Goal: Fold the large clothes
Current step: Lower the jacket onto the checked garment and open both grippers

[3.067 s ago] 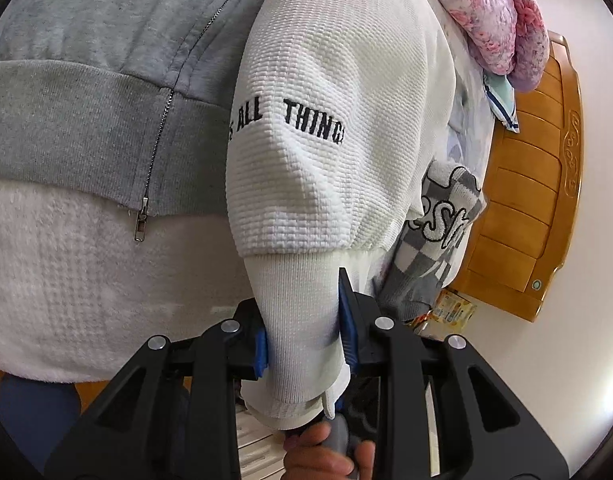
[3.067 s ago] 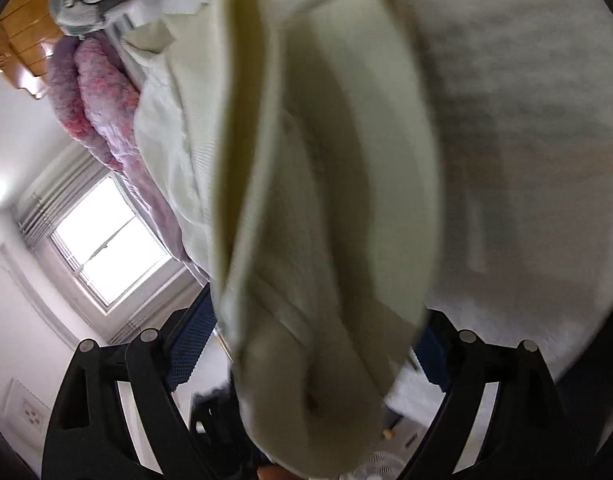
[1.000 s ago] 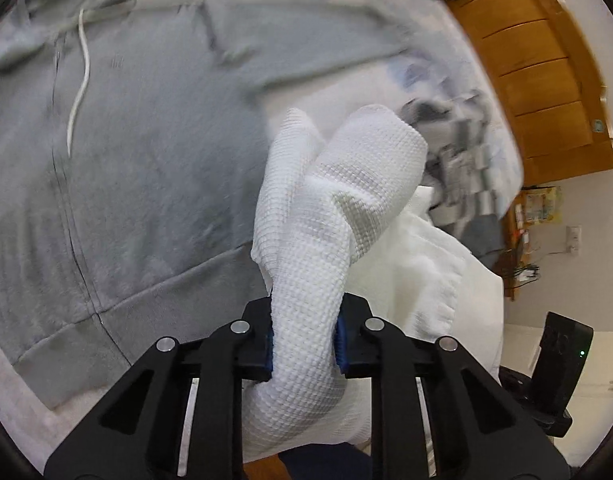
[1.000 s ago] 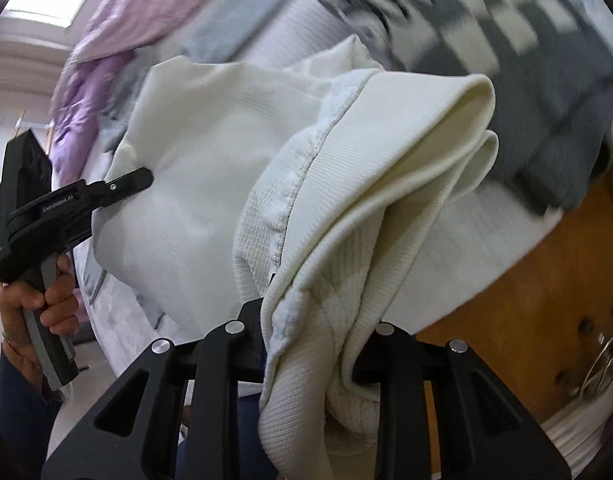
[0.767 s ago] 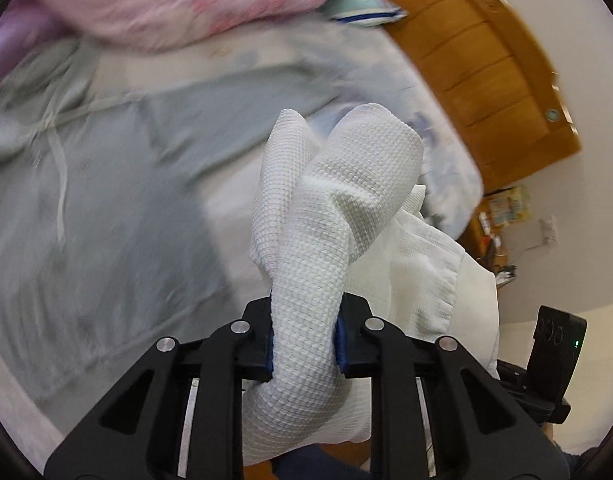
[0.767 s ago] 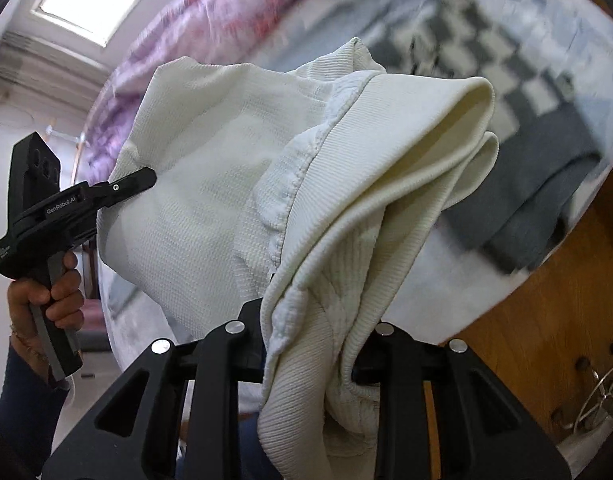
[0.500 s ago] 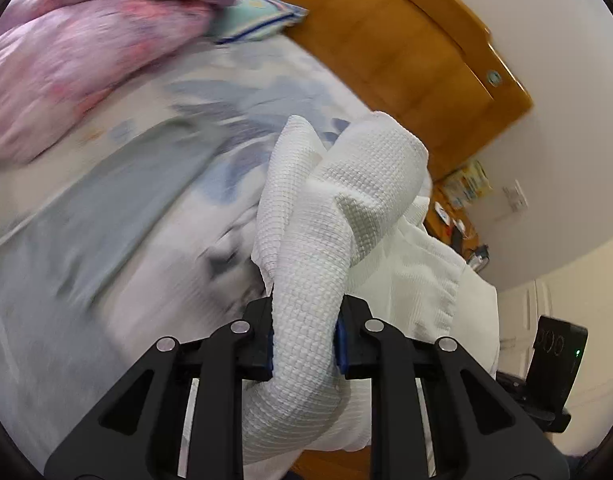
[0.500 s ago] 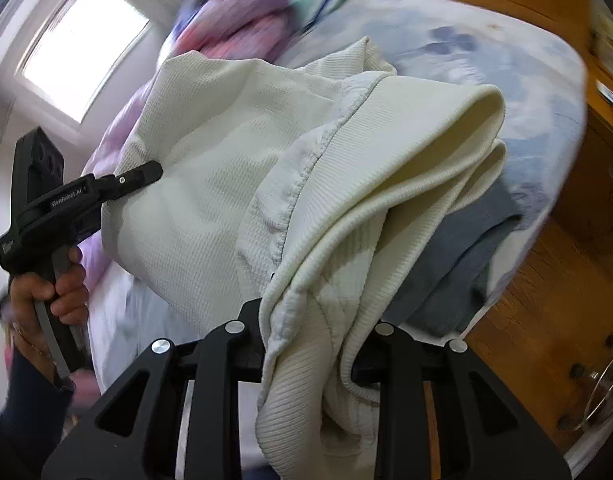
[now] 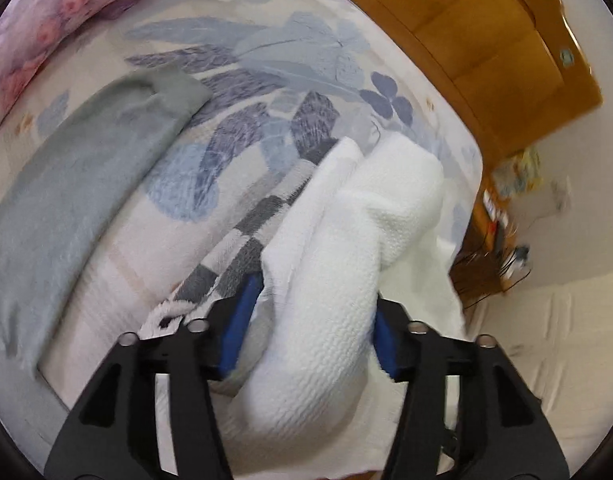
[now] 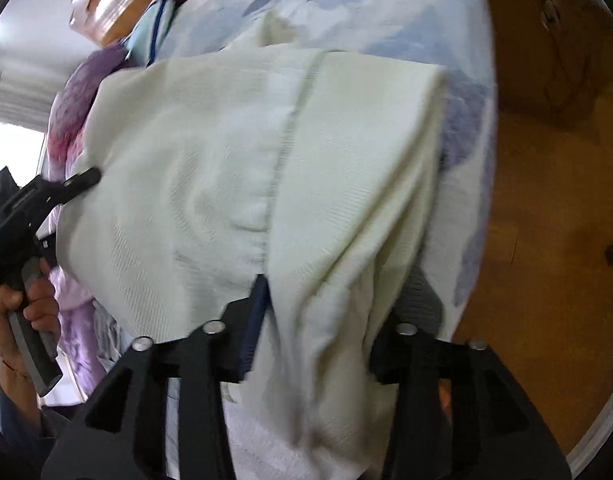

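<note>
Your left gripper (image 9: 310, 320) and right gripper (image 10: 318, 320) have just been opening; the folded white top (image 10: 234, 184) lies loose between both, over the checked garment (image 9: 242, 240) at the bed's (image 9: 266, 48) corner. Risk: withdrawing snags cloth, undoing the fold.

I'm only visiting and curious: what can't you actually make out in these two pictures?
- Left view: the checked garment is mostly covered by the white top.
- Left view: clutter beside the bed is blurred.
- Right view: the right gripper has one pad buried under the top.
- Right view: the left gripper has its tip behind cloth.
</note>
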The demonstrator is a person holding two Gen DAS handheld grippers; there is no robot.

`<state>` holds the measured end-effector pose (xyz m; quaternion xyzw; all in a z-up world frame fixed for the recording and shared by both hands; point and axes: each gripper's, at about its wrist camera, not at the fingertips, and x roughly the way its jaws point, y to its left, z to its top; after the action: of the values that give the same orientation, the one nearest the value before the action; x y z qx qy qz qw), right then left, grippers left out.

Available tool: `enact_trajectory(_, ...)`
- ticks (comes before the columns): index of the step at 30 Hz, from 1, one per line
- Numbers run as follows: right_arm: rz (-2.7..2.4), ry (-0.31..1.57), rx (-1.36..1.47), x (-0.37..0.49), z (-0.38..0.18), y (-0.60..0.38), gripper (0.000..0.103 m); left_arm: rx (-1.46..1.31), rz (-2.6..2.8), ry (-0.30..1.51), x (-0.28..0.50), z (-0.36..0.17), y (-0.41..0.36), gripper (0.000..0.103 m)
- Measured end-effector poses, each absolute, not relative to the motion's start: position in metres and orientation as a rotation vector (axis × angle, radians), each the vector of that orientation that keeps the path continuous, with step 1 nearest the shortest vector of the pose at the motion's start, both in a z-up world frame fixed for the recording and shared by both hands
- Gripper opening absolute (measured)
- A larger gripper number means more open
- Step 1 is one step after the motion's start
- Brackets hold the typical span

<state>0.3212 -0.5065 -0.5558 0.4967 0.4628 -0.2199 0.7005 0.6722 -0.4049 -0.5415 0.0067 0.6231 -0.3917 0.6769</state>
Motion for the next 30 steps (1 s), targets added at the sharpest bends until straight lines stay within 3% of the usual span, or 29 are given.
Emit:
enact_trajectory(2,-0.502,1.068,1.049,0.311,-0.545,-0.508,0.043,0.036,-0.854,1.350,0.670,-0.524,-0.395,0.062)
enact_trajectory(11,-0.326,1.089,0.619,0.347,-0.483,-0.517,0.047,0.021,-0.901,1.294,0.609,-0.448,-0.389,0.062)
enact_trajectory(15,-0.215,1.162,0.454,0.394,-0.507,-0.511,0.054,0.095,-0.861,1.421,0.607,-0.501,-0.422,0.062)
enact_trajectory(18,-0.188,1.301,0.460,0.412,-0.558,-0.517,0.054,0.136,-0.778,1.431,0.625,-0.533,-0.435,0.061)
enact_trajectory(21,-0.174,1.318,0.481,0.418,-0.582,-0.522,0.057,0.099,-0.771,1.468,0.638,-0.539,-0.444,0.061)
enact_trajectory(30,-0.173,1.379,0.487,0.428,-0.581,-0.526,0.058,0.140,-0.794,1.398,0.632,-0.540,-0.445,0.064)
